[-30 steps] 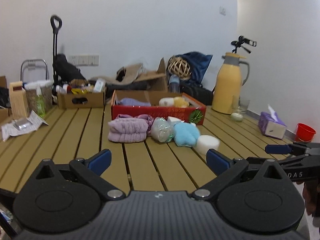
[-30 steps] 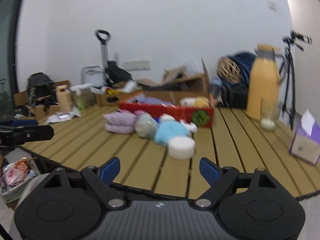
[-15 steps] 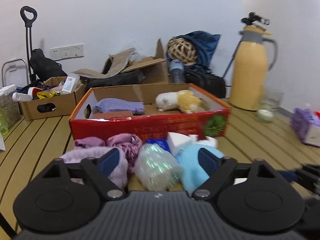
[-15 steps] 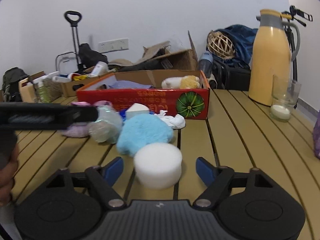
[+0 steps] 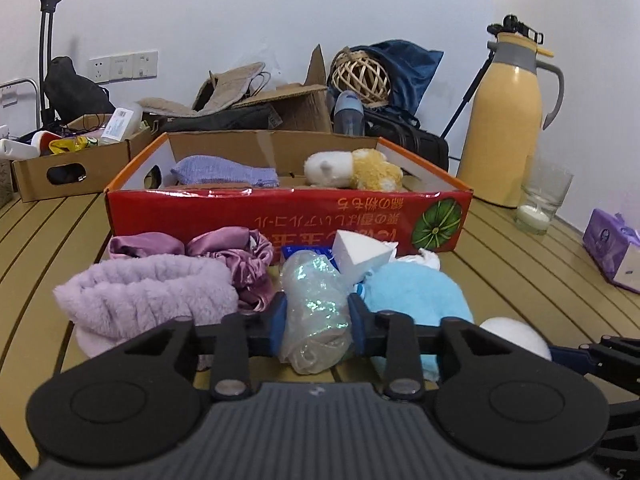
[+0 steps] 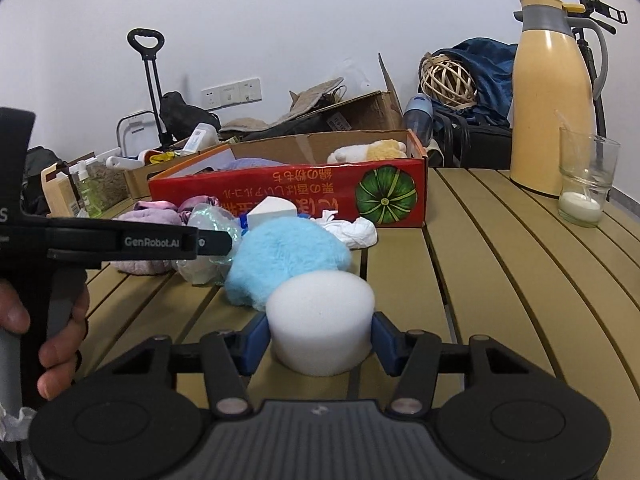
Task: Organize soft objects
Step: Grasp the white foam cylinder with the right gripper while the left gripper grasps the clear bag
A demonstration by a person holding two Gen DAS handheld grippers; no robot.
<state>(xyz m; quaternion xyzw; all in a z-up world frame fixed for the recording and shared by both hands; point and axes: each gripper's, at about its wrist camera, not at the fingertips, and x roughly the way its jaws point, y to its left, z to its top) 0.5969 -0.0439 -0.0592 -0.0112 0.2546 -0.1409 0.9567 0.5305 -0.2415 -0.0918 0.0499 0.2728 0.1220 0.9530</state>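
Left gripper [image 5: 316,322]: jaws closing, with the iridescent plastic bag [image 5: 316,312] between the blue pads; both pads lie against its sides and the film is pinched in, so the bag is in its grasp. The bag sits low in the centre of the left wrist view, on the slatted wooden table [image 5: 512,264].

Right gripper [image 6: 319,338]: jaws closing around the white foam cylinder [image 6: 320,320], which stands upright on the table at lower centre of the right wrist view. Both pads appear to touch its sides; no squeeze is visible in the foam, so a firm hold cannot be confirmed.

Other soft items lie in a cluster in front of the red cardboard box [image 5: 280,214]. A lilac fluffy headband [image 5: 148,300] lies at the left of the left view, with satin purple scrunchies [image 5: 224,250] just behind it. A light blue plush piece [image 5: 416,300] lies right of the bag, touching it. A white foam wedge [image 5: 360,254] stands behind the bag, near the box wall. A crumpled white cloth [image 6: 352,230] lies just before the box in the right view.

Inside the box: a folded lilac cloth [image 5: 224,170] at the left and a white-and-yellow plush toy [image 5: 356,168] at the right.

A person's hand [image 6: 48,320] grips the left tool's handle at the left edge of the right view.
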